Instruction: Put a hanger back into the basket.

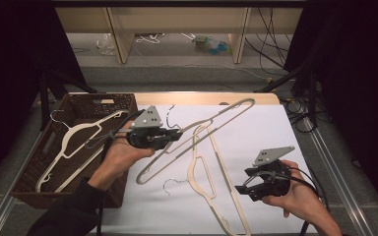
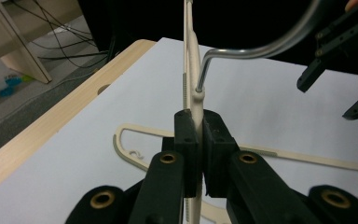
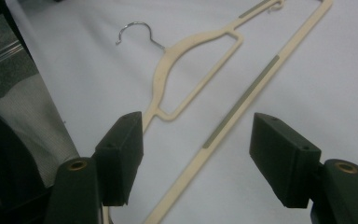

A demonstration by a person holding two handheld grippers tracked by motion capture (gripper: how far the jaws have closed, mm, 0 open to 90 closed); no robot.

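Observation:
My left gripper (image 1: 178,134) is shut on the neck of a cream hanger (image 1: 226,114), holding it tilted above the table. In the left gripper view the pads (image 2: 186,135) pinch the hanger's neck (image 2: 196,100) just under its metal hook (image 2: 261,49). A second cream hanger (image 1: 226,182) lies flat on the white sheet (image 1: 266,132), its hook (image 1: 170,182) pointing left. My right gripper (image 1: 240,191) hovers open just right of that hanger. In the right gripper view its open jaws (image 3: 196,154) straddle the long bar (image 3: 247,98) without touching it.
A dark wicker basket (image 1: 98,97) stands at the table's left with another pale hanger (image 1: 71,140) inside. The table's wooden far edge (image 1: 202,97) borders the sheet. Cables and wooden furniture legs (image 1: 120,39) are on the floor beyond.

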